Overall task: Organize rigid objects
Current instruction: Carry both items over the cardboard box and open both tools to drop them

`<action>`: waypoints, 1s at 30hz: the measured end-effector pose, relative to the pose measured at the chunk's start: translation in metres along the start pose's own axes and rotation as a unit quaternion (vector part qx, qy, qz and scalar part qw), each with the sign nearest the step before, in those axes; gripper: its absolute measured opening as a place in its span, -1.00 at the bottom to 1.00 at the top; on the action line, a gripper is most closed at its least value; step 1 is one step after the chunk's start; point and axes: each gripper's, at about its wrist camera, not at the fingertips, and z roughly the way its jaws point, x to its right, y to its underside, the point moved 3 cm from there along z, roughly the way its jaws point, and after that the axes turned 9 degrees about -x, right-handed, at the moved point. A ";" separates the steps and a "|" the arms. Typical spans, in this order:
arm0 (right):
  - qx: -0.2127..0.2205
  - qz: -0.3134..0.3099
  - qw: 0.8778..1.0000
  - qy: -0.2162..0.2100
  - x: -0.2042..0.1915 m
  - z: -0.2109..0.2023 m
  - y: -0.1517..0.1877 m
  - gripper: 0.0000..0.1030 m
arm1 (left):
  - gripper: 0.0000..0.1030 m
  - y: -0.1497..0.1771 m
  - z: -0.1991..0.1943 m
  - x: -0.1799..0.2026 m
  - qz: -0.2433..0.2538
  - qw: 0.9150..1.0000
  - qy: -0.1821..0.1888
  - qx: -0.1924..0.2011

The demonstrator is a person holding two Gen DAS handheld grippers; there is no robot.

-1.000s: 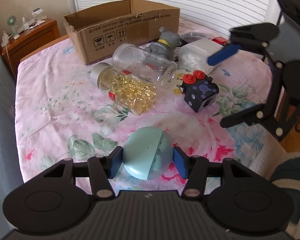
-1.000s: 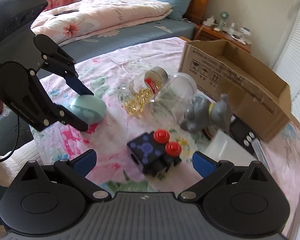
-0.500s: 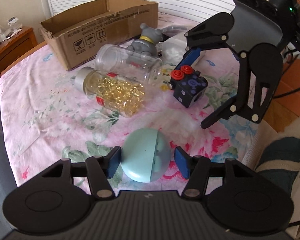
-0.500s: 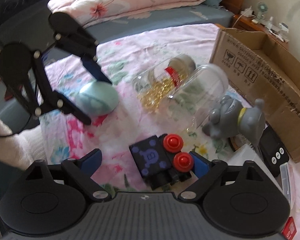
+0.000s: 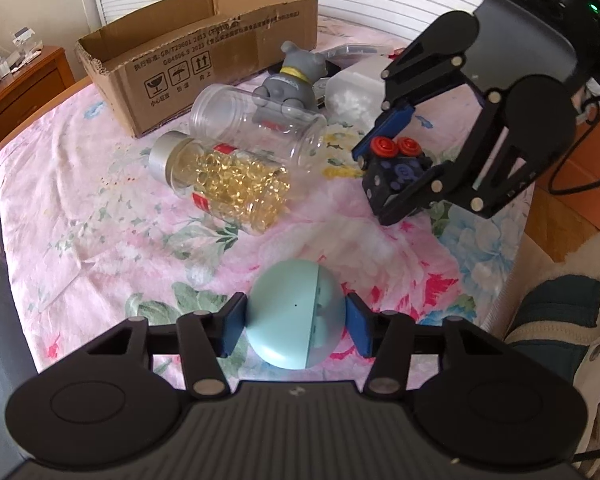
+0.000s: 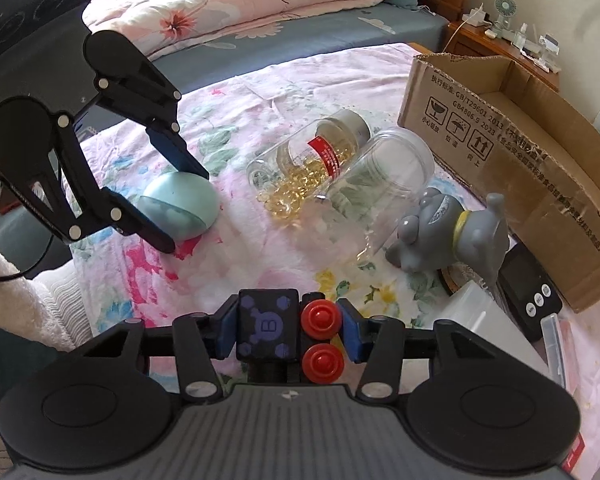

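My left gripper (image 5: 296, 326) is shut on a pale blue egg-shaped toy (image 5: 292, 316) resting on the floral cloth near the front edge; the toy also shows in the right wrist view (image 6: 180, 208). My right gripper (image 6: 288, 334) is shut on a black cube toy (image 6: 268, 328) with two red knobs (image 6: 322, 338); the cube also shows in the left wrist view (image 5: 396, 176). An open cardboard box (image 5: 196, 52) stands at the back.
A capsule bottle (image 5: 224, 182) and an empty clear jar (image 5: 260, 124) lie on their sides mid-table. A grey elephant figure (image 5: 294, 80), a white plastic container (image 5: 356, 92) and a black timer (image 6: 530, 284) sit near the box. A bed (image 6: 240, 8) lies beyond.
My right gripper came down over the black cube toy and closed its fingers on it. My left gripper stays shut on the blue egg toy.
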 end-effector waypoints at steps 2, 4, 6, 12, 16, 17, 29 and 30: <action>0.000 0.001 1.000 0.005 -0.002 0.000 0.001 0.07 | 0.01 0.000 0.000 0.000 -0.005 1.000 -0.003 -0.003; 0.003 0.008 1.000 0.001 -0.001 -0.003 0.001 0.07 | 0.01 0.000 -0.001 0.000 -0.008 1.000 -0.005 -0.005; 0.007 0.012 1.000 0.000 -0.001 -0.007 0.002 0.08 | 0.01 -0.001 -0.004 0.001 -0.009 1.000 -0.009 -0.007; 0.019 0.018 1.000 0.009 0.002 -0.020 0.000 0.08 | 0.01 -0.007 -0.016 0.001 -0.010 1.000 -0.021 0.003; 0.030 0.028 0.999 0.013 0.007 -0.032 -0.002 0.07 | 0.01 -0.019 -0.025 -0.002 -0.012 0.999 -0.026 0.014; 0.033 0.028 0.999 0.017 0.009 -0.036 -0.003 0.08 | 0.01 -0.022 -0.027 -0.003 -0.011 0.999 -0.029 0.017; 0.095 0.068 0.991 0.071 0.065 -0.084 -0.033 0.08 | 0.01 -0.125 -0.054 -0.046 -0.004 0.994 -0.079 0.080; 0.099 0.074 0.989 0.077 0.073 -0.087 -0.036 0.08 | 0.01 -0.135 -0.053 -0.051 -0.007 0.993 -0.081 0.083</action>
